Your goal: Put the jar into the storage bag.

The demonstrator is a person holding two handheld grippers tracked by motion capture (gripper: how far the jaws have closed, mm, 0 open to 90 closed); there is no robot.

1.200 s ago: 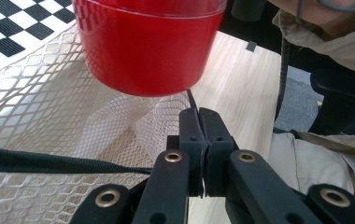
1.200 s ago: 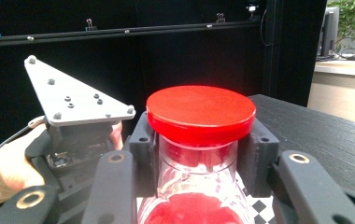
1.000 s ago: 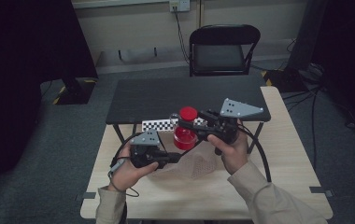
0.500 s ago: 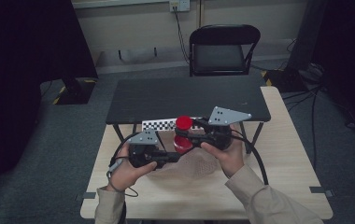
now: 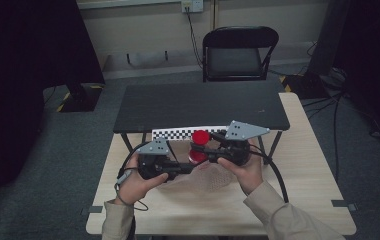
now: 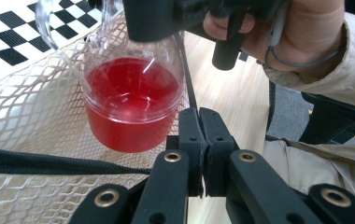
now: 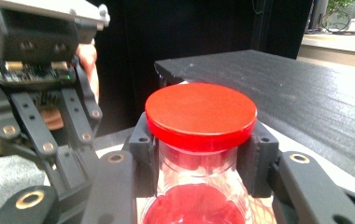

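A clear glass bottle (image 5: 196, 156) with red liquid in its base and a round red lid (image 5: 200, 136) stands upright on a pale mesh bag (image 5: 213, 175) at the middle of the wooden table. My right gripper (image 5: 205, 148) is shut on the bottle's neck just under the lid (image 7: 201, 114), one jaw on each side. My left gripper (image 5: 185, 170) lies low to the bottle's left, shut on the dark edge of the mesh bag (image 6: 26, 116). In the left gripper view the bottle (image 6: 131, 102) is just beyond my closed jaws, with the right gripper (image 6: 166, 18) above it.
A black raised board (image 5: 198, 105) covers the table's far half, with a checkerboard strip (image 5: 173, 134) along its front edge just behind the bottle. A black folding chair (image 5: 238, 50) stands beyond it. Bare wooden table (image 5: 298, 165) lies to the right and near side.
The right gripper has drawn the bottle slightly down and toward the person, and its grey plate has turned. The left gripper has hardly moved.
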